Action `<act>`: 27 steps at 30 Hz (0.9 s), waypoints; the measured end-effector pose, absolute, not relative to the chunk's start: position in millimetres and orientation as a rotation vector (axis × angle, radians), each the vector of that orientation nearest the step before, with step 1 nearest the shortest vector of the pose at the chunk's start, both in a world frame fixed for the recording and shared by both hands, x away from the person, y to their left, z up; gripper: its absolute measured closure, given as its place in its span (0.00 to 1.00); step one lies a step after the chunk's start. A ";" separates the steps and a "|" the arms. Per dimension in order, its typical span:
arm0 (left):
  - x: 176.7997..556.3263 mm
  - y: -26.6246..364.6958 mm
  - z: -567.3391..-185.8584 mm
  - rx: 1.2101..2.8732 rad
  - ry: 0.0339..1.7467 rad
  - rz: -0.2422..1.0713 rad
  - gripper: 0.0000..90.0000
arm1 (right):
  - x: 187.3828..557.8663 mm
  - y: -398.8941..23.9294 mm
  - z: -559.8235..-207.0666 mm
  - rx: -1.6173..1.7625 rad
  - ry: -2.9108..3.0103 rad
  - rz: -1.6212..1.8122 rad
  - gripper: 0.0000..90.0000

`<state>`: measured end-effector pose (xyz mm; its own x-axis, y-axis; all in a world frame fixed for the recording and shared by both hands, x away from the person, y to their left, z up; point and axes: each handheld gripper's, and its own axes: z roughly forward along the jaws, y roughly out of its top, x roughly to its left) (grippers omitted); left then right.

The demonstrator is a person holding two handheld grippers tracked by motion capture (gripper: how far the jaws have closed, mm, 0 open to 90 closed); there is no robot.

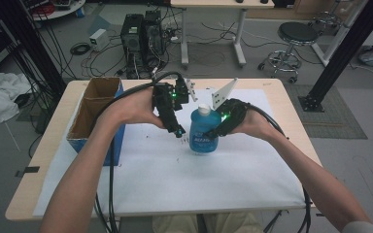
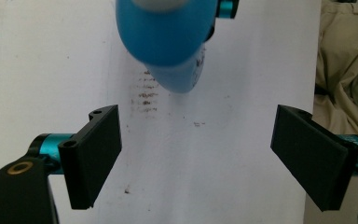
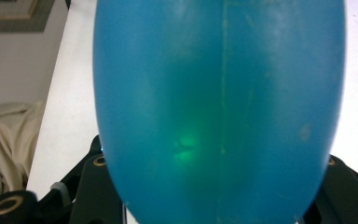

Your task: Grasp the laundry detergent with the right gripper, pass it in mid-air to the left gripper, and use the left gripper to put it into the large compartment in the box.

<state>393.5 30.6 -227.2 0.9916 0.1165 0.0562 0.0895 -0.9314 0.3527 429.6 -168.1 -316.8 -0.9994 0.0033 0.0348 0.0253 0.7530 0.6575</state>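
Blue bottle [image 1: 204, 132] with a pale cap stands upright on the white sheet [image 1: 175, 174] that covers the desk [image 1: 53, 141], near the middle and a little toward the far side. The right gripper [image 1: 217, 130] is against the bottle's right side; in the right gripper view the blue body [image 3: 219, 107] bulges close to the camera with the black jaws showing at either side of its lower part, so the jaws seem to be clasping the bottle, though the contact itself is hidden behind the plastic. A green glow lies on the bottle's skin in that view. The left gripper [image 1: 177, 130] hangs just to the left of the bottle, tilted down toward the sheet and not touching it; in the left gripper view its two black jaws stand wide apart with nothing between them, and the bottle [image 2: 168, 42] sits beyond them at the top of the frame. Faint dark smudges [image 2: 144, 95] mark the sheet just beside the bottle's base. A cardboard box [image 1: 94, 109] with a blue side rests open on the left part of the desk, well apart from the bottle. Past the desk, on the floor, are a computer tower [image 1: 141, 39], loose cables and a round stool [image 1: 296, 36].
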 end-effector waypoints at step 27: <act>409.8 -2.4 -237.7 2.790 0.121 0.080 0.22 | 423.7 -150.7 -315.2 0.027 -2.903 -1.110 0.52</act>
